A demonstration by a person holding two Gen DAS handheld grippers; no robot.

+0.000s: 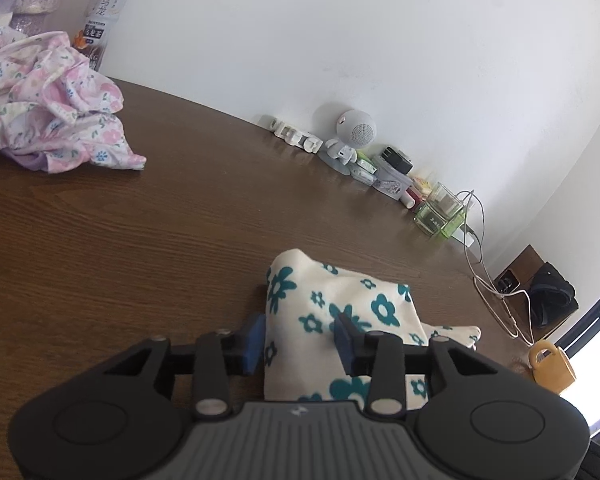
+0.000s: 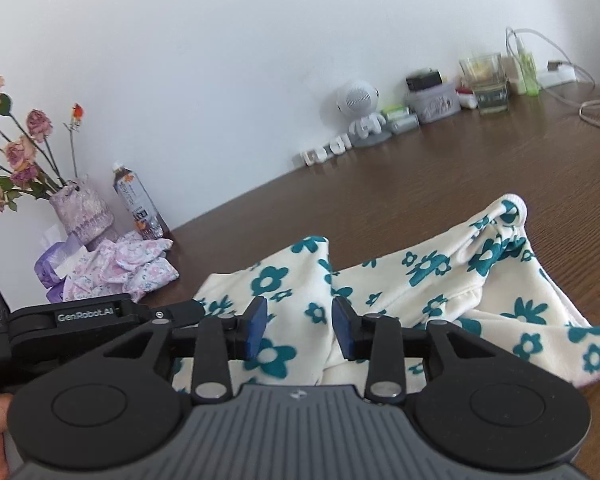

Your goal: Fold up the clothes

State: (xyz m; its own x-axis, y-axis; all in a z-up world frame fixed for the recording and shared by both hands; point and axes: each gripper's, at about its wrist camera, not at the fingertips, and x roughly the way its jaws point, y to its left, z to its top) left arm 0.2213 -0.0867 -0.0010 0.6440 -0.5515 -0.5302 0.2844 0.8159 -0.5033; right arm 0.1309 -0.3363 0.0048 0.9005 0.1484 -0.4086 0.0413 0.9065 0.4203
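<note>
Lying spread and rumpled on the brown wooden surface (image 1: 140, 260), just ahead of both tools: the cream garment with teal flowers (image 1: 340, 292), one end bunched toward a ribbed cuff on the right in the right wrist view

Hovering at the garment's near left edge, left gripper (image 1: 300, 338), blue fingers (image 1: 256, 336) parted with a raised fold of the cloth standing between them; pads not pressing on the fabric, so released

Hanging low over the middle of the same garment, right gripper (image 2: 300, 328), blue fingers (image 2: 258, 324) likewise apart, flat flowered cloth showing through the gap, nothing clamped

Heaped well apart from the garment, at the far left of the surface: a crumpled pile of pink floral clothes (image 1: 52, 108), unfolded, touching or nearly touching a tea bottle (image 1: 104, 12) with a white cap

Standing beside that bottle in the right wrist view: a lilac vase (image 2: 84, 212) of dried roses, with a purple tissue pack at its foot

Lined up along the white wall: small white adapters, a round white speaker figure (image 1: 356, 132), assorted small boxes, a square glass (image 1: 440, 208), white cables (image 1: 480, 272) trailing over the far edge

Sitting off the right edge in the left wrist view: a yellow mug (image 1: 552, 364)
</note>
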